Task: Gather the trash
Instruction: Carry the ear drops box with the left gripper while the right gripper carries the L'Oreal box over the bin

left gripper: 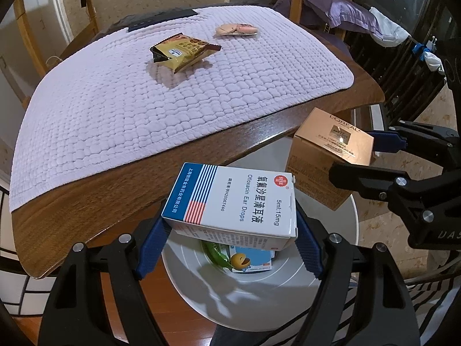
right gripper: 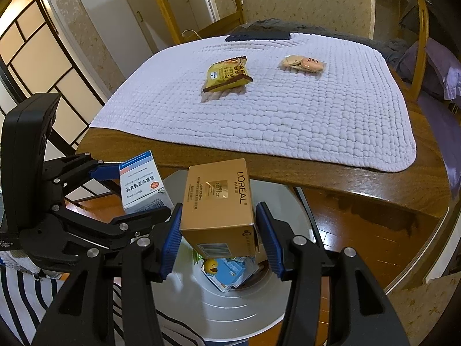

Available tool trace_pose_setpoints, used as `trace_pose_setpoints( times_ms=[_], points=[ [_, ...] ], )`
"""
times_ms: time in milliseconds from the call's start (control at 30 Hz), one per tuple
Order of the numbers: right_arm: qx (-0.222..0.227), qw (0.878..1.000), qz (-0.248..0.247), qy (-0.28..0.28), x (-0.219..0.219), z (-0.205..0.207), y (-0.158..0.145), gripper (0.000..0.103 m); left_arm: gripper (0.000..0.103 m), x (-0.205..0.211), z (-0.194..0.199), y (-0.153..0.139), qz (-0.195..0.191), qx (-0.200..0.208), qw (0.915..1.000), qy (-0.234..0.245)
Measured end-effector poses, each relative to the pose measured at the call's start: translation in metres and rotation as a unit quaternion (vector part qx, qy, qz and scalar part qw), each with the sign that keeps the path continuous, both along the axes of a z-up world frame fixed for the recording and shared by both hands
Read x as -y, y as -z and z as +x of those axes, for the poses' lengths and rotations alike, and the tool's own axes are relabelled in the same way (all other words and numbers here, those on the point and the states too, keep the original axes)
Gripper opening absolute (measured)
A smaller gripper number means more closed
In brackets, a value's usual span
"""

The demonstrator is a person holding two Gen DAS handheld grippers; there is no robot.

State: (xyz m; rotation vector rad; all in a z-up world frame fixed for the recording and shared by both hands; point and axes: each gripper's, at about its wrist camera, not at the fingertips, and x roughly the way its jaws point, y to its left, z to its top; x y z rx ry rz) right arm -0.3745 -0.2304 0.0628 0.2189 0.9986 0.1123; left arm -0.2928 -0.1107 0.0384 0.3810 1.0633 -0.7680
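Note:
My left gripper [left gripper: 229, 216] is shut on a white ear-drops box [left gripper: 239, 201], held flat over a round white bin [left gripper: 187, 282] beside the table. To its right, my right gripper [right gripper: 218, 210] is shut on a gold L'Oréal box [right gripper: 219, 201], also above the bin [right gripper: 230, 311]. Each wrist view shows the other gripper: the right one [left gripper: 353, 155] and the left one [right gripper: 144, 191]. A blue carton [right gripper: 233, 271] and a green wrapper [left gripper: 216, 255] lie in the bin. A yellow snack packet [left gripper: 184, 52] and a clear biscuit packet [left gripper: 236, 29] rest on the lilac mat [left gripper: 129, 121].
The mat covers a wooden table [left gripper: 86, 216] whose edge overhangs the bin. A black flat device [right gripper: 258, 34] lies at the mat's far edge. A wooden chair [right gripper: 420, 28] and purple bedding [left gripper: 345, 11] stand behind. A striped rug [right gripper: 26, 302] lies on the wood floor.

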Motion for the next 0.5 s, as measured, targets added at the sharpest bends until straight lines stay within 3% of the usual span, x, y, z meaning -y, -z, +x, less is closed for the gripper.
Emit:
trace_pose_setpoints(
  times_ms=[500],
  points=[
    [-0.017, 1.0, 0.004, -0.01, -0.005, 0.0, 0.011, 0.05, 0.079, 0.005, -0.008, 0.01, 0.039, 0.016, 0.9989, 0.019]
  ],
)
